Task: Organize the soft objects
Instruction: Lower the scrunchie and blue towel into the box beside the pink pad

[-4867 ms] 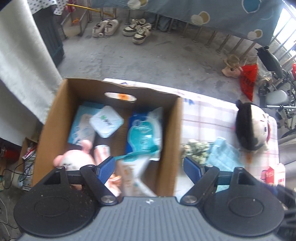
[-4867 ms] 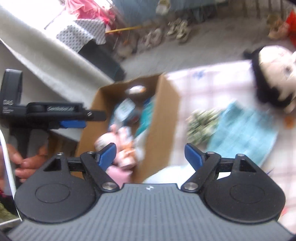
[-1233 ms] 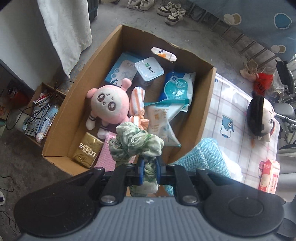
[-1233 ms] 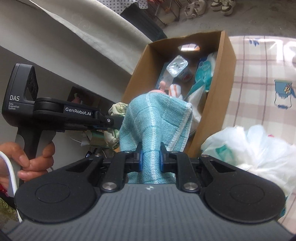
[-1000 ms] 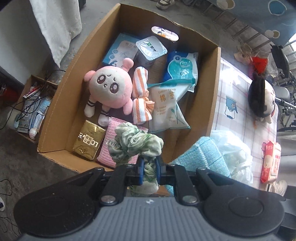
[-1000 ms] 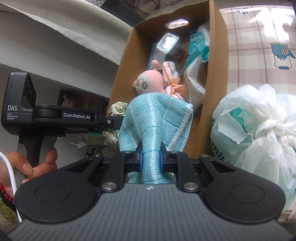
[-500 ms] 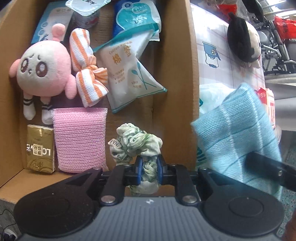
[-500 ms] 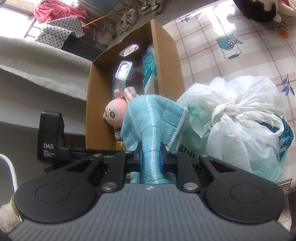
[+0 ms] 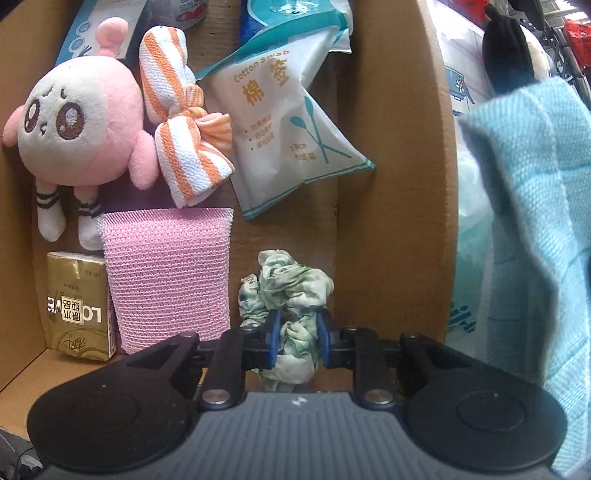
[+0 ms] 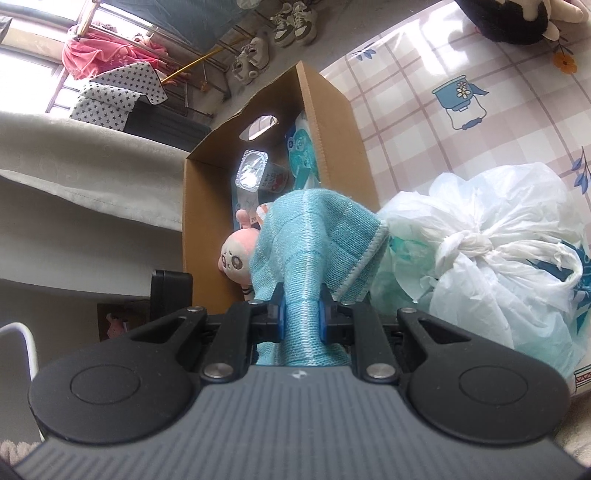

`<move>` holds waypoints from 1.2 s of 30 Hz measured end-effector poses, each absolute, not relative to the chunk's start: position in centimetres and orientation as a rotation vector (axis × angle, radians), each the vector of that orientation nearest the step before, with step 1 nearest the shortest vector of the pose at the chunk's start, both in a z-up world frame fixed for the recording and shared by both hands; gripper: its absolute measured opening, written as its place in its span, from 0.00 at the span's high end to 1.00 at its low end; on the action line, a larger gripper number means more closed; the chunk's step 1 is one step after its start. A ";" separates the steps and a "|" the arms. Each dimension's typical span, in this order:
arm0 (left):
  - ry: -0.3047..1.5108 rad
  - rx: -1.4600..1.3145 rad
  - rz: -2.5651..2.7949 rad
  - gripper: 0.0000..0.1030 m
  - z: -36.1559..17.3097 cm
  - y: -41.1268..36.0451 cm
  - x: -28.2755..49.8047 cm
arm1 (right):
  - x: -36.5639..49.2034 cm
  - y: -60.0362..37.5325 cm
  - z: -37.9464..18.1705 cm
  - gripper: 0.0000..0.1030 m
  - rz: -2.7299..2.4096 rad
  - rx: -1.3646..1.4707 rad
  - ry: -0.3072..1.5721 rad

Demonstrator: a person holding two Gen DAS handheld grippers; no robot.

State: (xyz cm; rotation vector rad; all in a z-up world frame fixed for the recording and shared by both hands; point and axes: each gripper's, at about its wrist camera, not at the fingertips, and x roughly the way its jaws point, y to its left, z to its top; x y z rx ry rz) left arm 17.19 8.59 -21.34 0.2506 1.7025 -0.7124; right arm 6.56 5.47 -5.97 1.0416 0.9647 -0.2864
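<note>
Beside the brown cardboard box's (image 9: pixel 391 184) wall, the left gripper (image 9: pixel 295 338) was opening, its pads touching the light, squishy green cloth scrunchie (image 9: pixel 286 291); the right gripper (image 10: pixel 301 317) pinched the floppy blue woven towel's (image 10: pixel 314 240) middle fold.

The work surface is a table covered with a pink-checked tablecloth (image 10: pixel 424 122) printed with small pots and flowers. Beyond it lies a grey concrete floor (image 10: pixel 332 59), with sneakers (image 10: pixel 293 22) lined up beside metal railings. A star-patterned cloth (image 10: pixel 118 99) and a pink cloth (image 10: pixel 103 55) hang by a bright window (strong daylight). A pale curtain (image 10: pixel 92 192) hangs at left.
</note>
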 end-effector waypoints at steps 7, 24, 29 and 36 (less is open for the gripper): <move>1.690 0.192 -0.659 0.66 -21.8 10.9 18.7 | 9.4 5.7 -5.2 0.86 -0.253 1.025 0.945; 1.725 0.010 -0.546 0.67 -23.3 18.0 22.3 | 17.2 12.3 -12.6 0.86 -0.283 0.517 1.357; 1.733 -0.024 -0.538 0.67 -23.4 18.3 22.2 | 18.7 15.9 -14.4 0.84 -0.263 0.214 1.462; 1.739 -0.074 -0.530 0.70 -24.4 19.7 23.0 | 18.9 16.9 -13.0 0.52 -0.185 0.130 1.466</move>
